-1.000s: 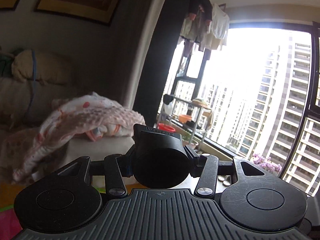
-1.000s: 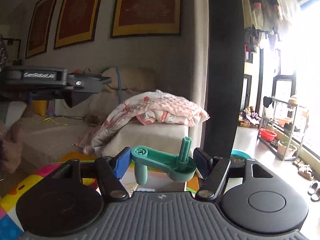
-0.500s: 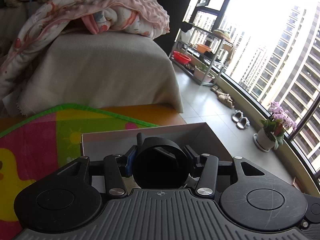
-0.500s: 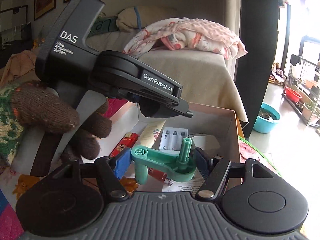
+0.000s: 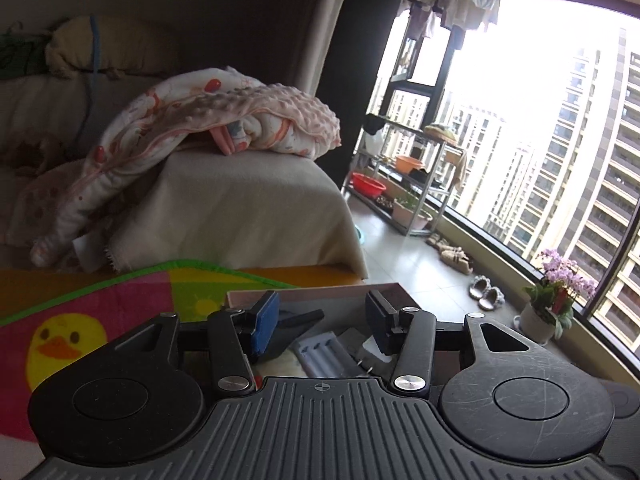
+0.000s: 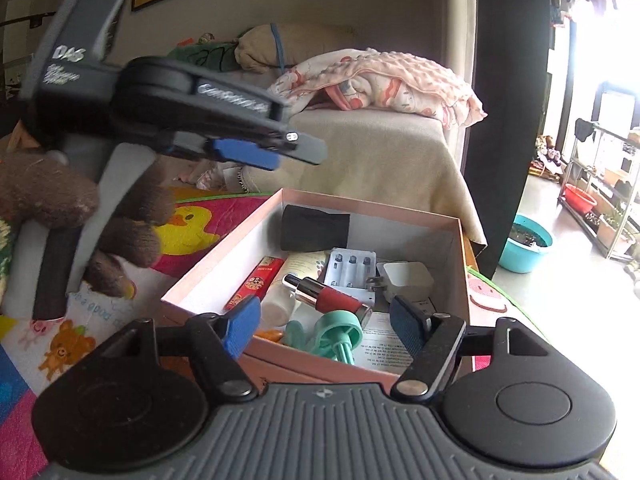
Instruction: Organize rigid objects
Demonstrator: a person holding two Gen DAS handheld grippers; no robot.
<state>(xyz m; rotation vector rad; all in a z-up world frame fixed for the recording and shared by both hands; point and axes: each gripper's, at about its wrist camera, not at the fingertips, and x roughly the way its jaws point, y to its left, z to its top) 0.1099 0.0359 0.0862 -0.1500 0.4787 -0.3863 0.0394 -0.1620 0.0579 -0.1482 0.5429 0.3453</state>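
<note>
The green plastic part [image 6: 338,330] lies loose at the near edge inside the pink box [image 6: 224,256], between the right gripper [image 6: 322,322]'s opening fingers. The left gripper [image 5: 320,320] hangs spread and empty above.

One pink box [image 6: 224,258] is counted on the play mat [image 6: 188,222], near its right edge. Inside it are noted:
- one black cylinder [image 6: 314,227], against the far wall
- one red packet [image 6: 256,282], along the left wall
- one battery charger [image 6: 352,270] with three cells
- one white plug adapter [image 6: 404,276]
- one red lipstick [image 6: 332,296]
- one teal plastic piece [image 6: 338,330], at the near wall
- one printed sheet [image 6: 384,350].
</note>
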